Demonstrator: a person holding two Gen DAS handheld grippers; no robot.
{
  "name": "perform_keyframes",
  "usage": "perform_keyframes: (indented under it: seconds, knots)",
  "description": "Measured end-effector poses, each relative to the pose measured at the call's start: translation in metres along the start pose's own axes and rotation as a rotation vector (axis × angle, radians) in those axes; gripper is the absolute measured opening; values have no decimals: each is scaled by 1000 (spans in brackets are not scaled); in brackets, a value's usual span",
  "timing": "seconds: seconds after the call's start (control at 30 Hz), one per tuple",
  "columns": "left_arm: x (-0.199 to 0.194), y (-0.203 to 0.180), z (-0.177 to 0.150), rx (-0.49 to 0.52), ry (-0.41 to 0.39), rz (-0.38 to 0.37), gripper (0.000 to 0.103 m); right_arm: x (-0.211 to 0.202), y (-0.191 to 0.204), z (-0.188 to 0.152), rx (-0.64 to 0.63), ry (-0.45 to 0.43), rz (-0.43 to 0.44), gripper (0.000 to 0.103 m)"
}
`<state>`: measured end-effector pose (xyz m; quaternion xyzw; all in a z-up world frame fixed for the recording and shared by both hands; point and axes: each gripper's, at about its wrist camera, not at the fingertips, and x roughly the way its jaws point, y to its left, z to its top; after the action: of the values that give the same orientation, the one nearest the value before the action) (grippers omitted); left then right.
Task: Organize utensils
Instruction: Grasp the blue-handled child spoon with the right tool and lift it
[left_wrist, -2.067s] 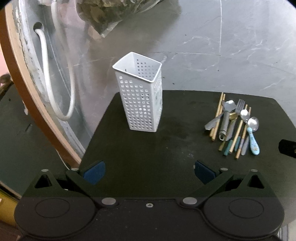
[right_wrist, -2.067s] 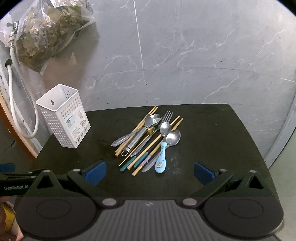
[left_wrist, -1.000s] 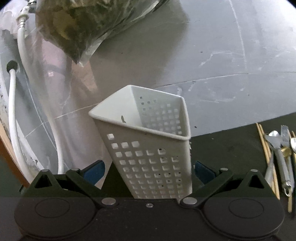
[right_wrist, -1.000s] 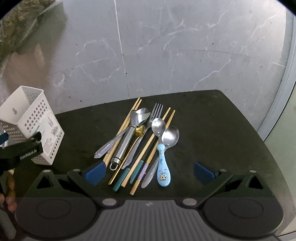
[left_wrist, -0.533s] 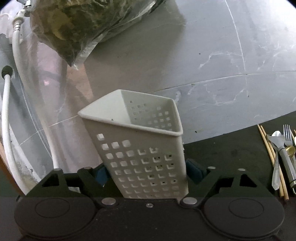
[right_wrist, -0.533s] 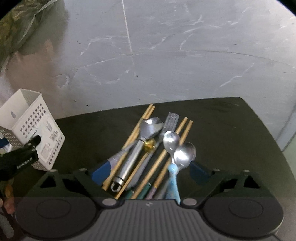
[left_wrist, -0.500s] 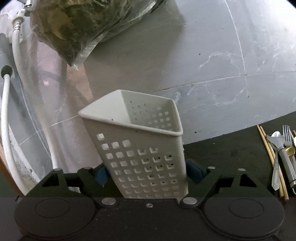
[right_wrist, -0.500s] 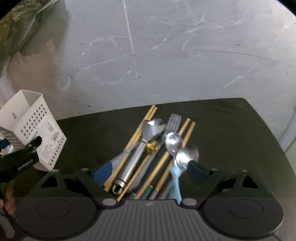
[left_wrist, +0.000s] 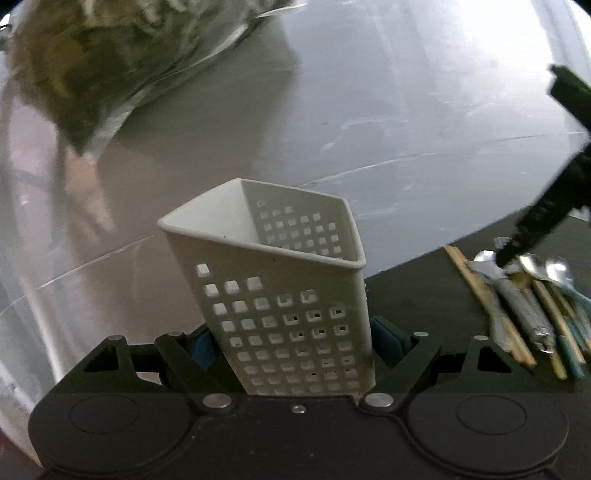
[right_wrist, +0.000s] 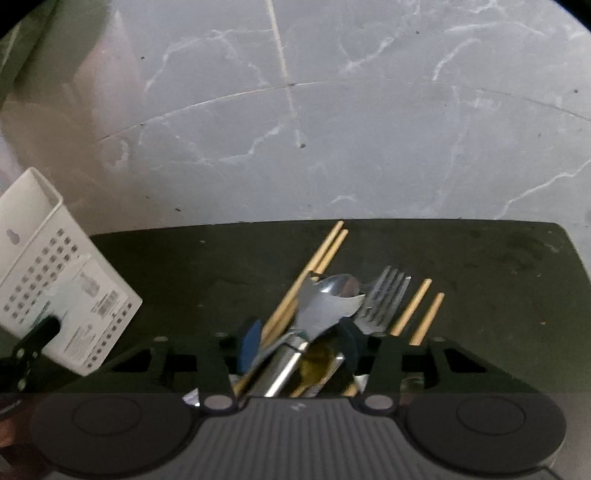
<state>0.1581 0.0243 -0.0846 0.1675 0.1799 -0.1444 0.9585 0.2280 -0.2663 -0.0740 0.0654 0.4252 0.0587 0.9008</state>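
My left gripper (left_wrist: 291, 341) is shut on the white perforated utensil holder (left_wrist: 280, 295), which stands tilted on the black table; the holder also shows at the left of the right wrist view (right_wrist: 62, 273). My right gripper (right_wrist: 299, 339) has its blue pads closed around a bundle in the utensil pile: a steel peeler (right_wrist: 321, 306), a spoon and a gold-tipped piece. A fork (right_wrist: 384, 291) and wooden chopsticks (right_wrist: 321, 258) lie beside it. The pile shows at the right of the left wrist view (left_wrist: 524, 310), under the right gripper's dark finger (left_wrist: 543, 218).
The black table (right_wrist: 480, 266) ends at a grey marble wall (right_wrist: 332, 129) behind. A clear bag of dried greens (left_wrist: 110, 55) hangs at the upper left of the wall. The left gripper's dark body (right_wrist: 29, 350) sits at the holder's base.
The right gripper has dropped onto the utensil pile and its jaws have narrowed around the peeler bundle. The left gripper stays closed on the holder, which has shifted slightly right in its view.
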Motion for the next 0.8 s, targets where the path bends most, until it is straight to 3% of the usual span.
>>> perform_keyframes:
  seconds: [0.2,0.33,0.6,0.8]
  knots:
    - [-16,-18,-2,71,-34,-141,85,-16,-34,-14,21,7,-69,48]
    - [-23,-29,0,110,-41,-197,85,-10,-47,-12,-51,25,-34,48]
    - [-23,-26,-1,91,-20,-204,85,16,-52,-3,-253,133,82,46]
    - [-23,-31,1,98,-22,-192,85,19,-54,4,-331,134,115,29]
